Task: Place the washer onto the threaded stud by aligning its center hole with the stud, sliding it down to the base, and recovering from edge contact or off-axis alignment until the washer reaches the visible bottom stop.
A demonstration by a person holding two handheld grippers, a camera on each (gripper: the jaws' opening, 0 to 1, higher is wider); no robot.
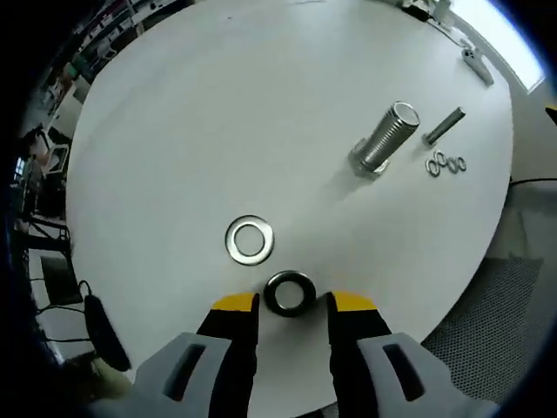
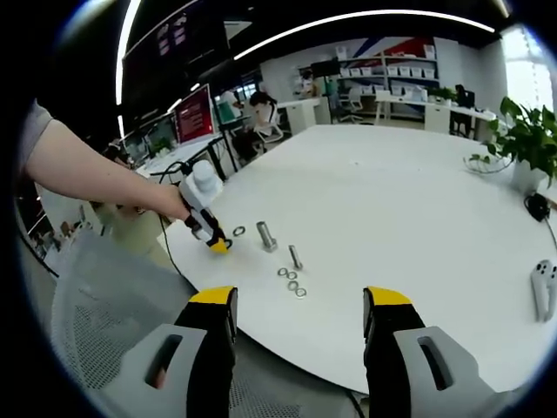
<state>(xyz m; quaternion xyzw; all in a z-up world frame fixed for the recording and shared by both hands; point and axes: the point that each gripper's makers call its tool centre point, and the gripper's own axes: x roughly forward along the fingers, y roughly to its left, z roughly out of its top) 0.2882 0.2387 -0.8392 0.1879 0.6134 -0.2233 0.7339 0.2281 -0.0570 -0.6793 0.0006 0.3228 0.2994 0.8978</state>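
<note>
- Left gripper (image 1: pixel 292 305) released, jaws either side of dark washer (image 1: pixel 289 293) on the surface (image 1: pixel 218 131).
- Silver washer (image 1: pixel 250 239) just beyond; threaded stud (image 1: pixel 385 138) well apart.
- Right gripper (image 2: pixel 300 305) released, off the surface edge.

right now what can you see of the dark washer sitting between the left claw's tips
The dark washer is a thick round ring, black or dark grey with a faint metallic sheen and a wide center hole showing the white table through it. It lies flat on the table near its edge, centred between the yellow-tipped fingers of the open left claw, with a gap on each side, so nothing grips it. A larger silver washer lies just beyond it, not touching. The upright threaded stud stands farther off.
</note>
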